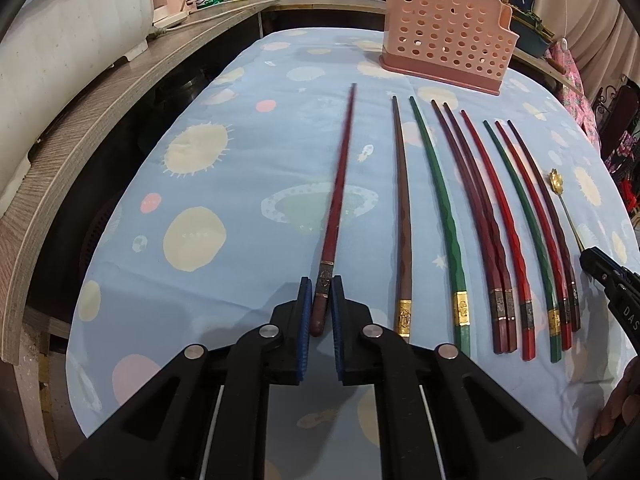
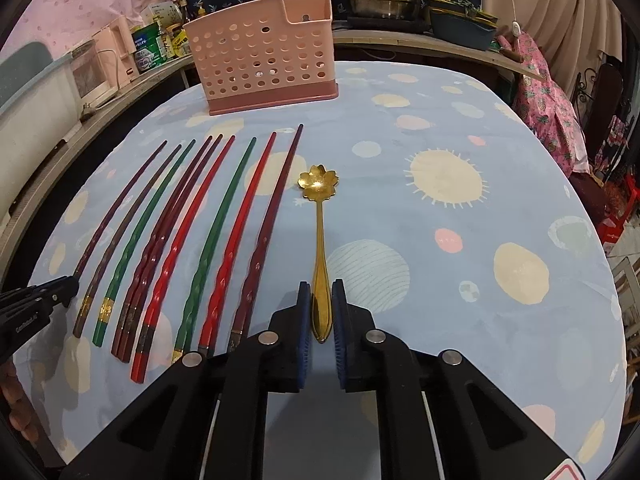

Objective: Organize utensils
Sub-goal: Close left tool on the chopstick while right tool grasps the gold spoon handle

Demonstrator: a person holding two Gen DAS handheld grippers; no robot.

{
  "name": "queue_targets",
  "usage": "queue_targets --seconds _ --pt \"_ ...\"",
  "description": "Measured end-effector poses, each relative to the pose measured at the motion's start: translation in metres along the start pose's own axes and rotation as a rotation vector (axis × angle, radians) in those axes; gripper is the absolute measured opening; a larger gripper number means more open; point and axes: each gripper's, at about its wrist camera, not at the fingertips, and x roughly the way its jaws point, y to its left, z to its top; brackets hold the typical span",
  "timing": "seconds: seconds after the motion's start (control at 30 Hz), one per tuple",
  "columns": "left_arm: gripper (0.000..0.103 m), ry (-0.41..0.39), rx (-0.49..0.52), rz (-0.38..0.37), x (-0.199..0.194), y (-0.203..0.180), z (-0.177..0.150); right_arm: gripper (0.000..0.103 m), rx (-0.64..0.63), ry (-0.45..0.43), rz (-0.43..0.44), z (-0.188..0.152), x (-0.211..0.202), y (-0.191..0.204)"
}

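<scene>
Blue rubber pads line both tools, and each pair is clamped on something. The left gripper (image 1: 321, 300) pinches the thick banded end of a dark red lacquered chopstick (image 1: 338, 184), which runs straight ahead from its jaws, apart from the others. The right gripper (image 2: 321, 308) is closed on the broad tail of a gold metal spoon with a flower-shaped bowl (image 2: 319, 236), whose bowl lies ahead of the fingertips on the pale blue planet-print tablecloth (image 2: 460, 288).

Both grips sit at the very end of a long, thin piece, so the far tips will likely sag or swing once lifted. I would raise each slowly and keep the wrists steady until the tips clear the cloth. The spoon's handle is smooth and tapered and may slip or twist between the pads; a firm squeeze and no sudden roll should help.

Between the two tools lies a row of wavy chopsticks in brown, green and red (image 2: 188, 252), to the right of the left gripper and to the left of the right one. The lifted chopstick should not sweep sideways over them.

Beyond all of this, at the far edge of the cloth, stands the pink perforated plastic utensil holder (image 2: 260, 60), seemingly empty. It has a taller, narrower section on one side. To load it well, tip each piece towards upright above the opening, lower it in, and only then release.
</scene>
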Motion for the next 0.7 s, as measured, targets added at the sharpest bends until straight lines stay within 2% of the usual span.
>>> queue_targets --seconds 0.17,0.4,0.57,0.7 --pt "0.007 -0.014 0.002 -0.002 -0.008 -0.001 -0.001 0.01 0.001 -0.026 -0.002 -0.001 -0.013 -0.005" --pt "0.007 -0.009 -0.003 -0.003 -0.011 0.0 -0.007 0.01 0.033 0.011 0.021 -0.019 -0.012 -0.016" --pt "0.007 0.009 -0.017 -0.005 -0.009 0.005 -0.015 0.011 0.077 0.025 0.059 -0.02 -0.015 -0.023" --pt "0.007 0.008 -0.024 -0.006 -0.01 0.009 -0.017 0.011 0.07 0.022 0.053 -0.021 -0.015 -0.022"
